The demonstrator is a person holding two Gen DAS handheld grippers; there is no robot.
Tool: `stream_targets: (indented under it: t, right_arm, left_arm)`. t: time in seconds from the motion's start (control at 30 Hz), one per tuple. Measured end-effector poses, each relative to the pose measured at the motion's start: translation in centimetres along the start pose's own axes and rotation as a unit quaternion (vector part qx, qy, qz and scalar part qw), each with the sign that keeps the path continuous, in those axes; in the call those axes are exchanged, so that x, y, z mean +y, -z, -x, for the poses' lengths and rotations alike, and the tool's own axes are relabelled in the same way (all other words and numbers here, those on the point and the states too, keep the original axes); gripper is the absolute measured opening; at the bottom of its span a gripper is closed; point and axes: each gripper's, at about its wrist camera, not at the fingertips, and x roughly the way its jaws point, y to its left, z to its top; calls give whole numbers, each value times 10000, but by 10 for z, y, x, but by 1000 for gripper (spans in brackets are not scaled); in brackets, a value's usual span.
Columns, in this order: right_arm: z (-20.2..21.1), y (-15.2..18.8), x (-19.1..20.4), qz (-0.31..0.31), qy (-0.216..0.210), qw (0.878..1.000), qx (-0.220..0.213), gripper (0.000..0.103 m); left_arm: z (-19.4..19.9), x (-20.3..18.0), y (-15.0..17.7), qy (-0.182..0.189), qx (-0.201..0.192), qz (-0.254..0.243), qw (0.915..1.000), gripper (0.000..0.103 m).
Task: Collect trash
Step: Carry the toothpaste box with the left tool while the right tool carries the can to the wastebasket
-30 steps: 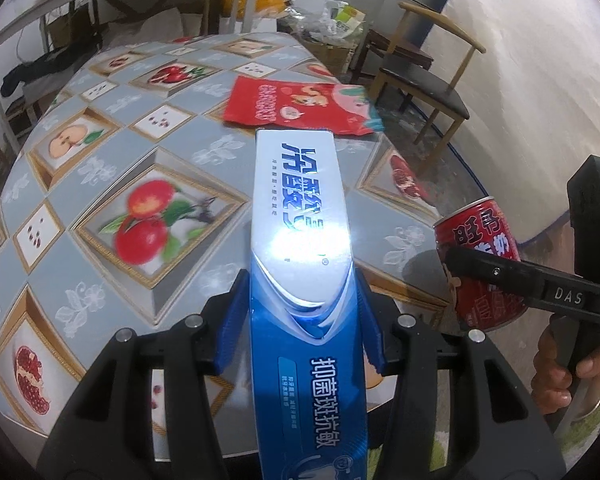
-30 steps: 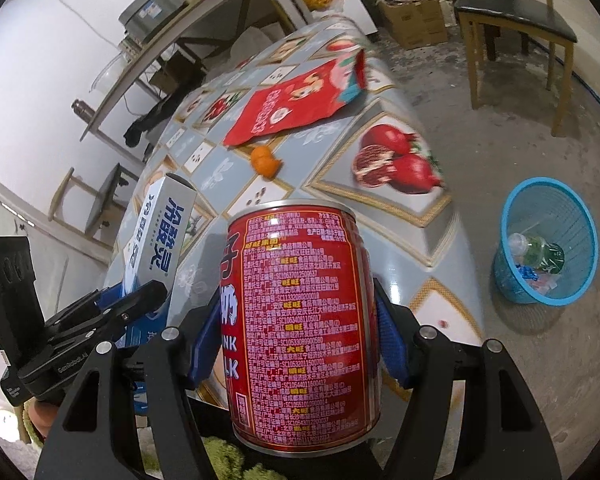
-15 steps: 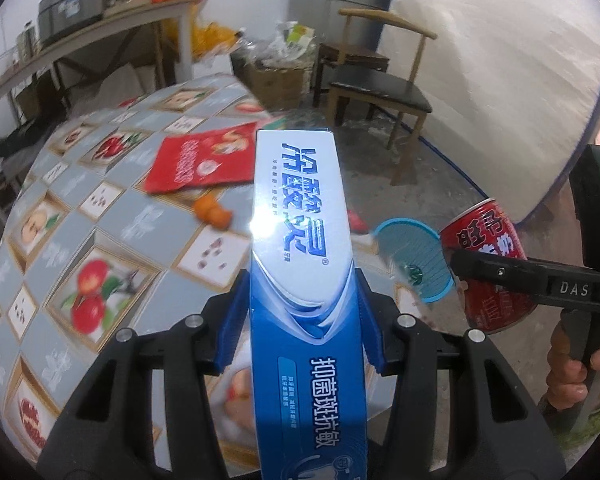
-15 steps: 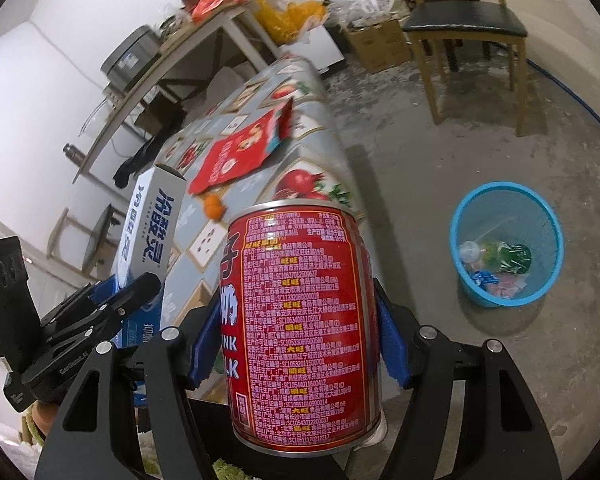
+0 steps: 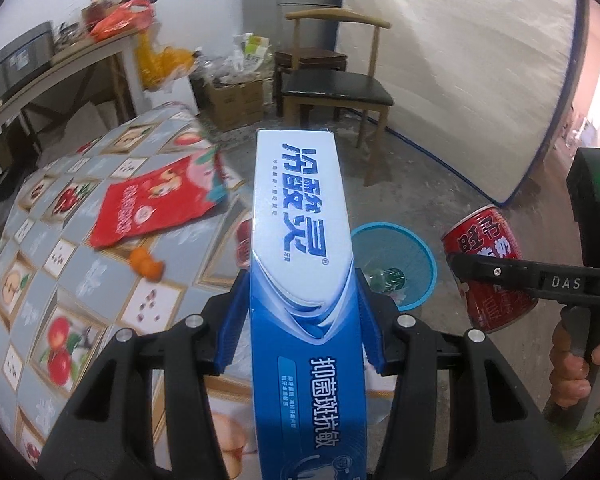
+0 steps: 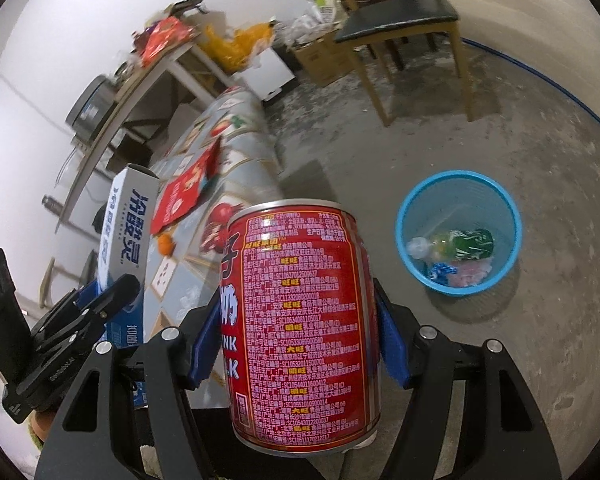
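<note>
Left gripper [image 5: 302, 320]: jaws pinching long blue-and-white cardboard toothpaste box [image 5: 300, 240], long axis toward 12 o'clock, over tabletop [image 5: 80, 280] edge. Right gripper [image 6: 300, 344]: jaws clamped on upright red metal drink can [image 6: 300, 328]. Round blue mesh plastic bin [image 6: 458, 184] on floor at 2 o'clock of the can; right hand likely nearer.

Basket [image 6: 458, 276] on floor right of table [image 6: 236, 168]; chair [image 6: 400, 24] behind
</note>
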Motion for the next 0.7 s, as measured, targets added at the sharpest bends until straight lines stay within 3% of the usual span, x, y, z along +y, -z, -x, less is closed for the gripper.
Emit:
stream_targets:
  t: [0.1,0.27,0.4,0.57,0.6,0.67,0.7]
  right_arm:
    - [1,-2,-18,-223,77,9997,-39,65]
    - [-4,-11,-59,-698,312,9970,-88,65]
    - [-20,-23,-99,-1180,483,9918,5,65]
    - [-46,-56,-137,-1603,586,9853,-83,66]
    - [-53,-67,-145,-1657,577,9843,-177,66]
    - [-68,-83,-160,-1768,608,9821,-248,70]
    - [-75,-89,-169,-1924,711,9784,-272,74]
  left_arm:
    - [-10,-13,-10,207,65,-86,9997,48]
    - [-45,-29,-35,890,496,-39,9948,48]
    - [-96,-41,-60,1548,1160,223,9809,48]
    - [-151,-66,-90,1843,1483,283,9712,48]
    - [-165,-70,-99,1882,1509,375,9698,49]
    - [-186,-76,-113,1819,1429,480,9717,67]
    - [-190,-77,-116,1764,1390,491,9732,68]
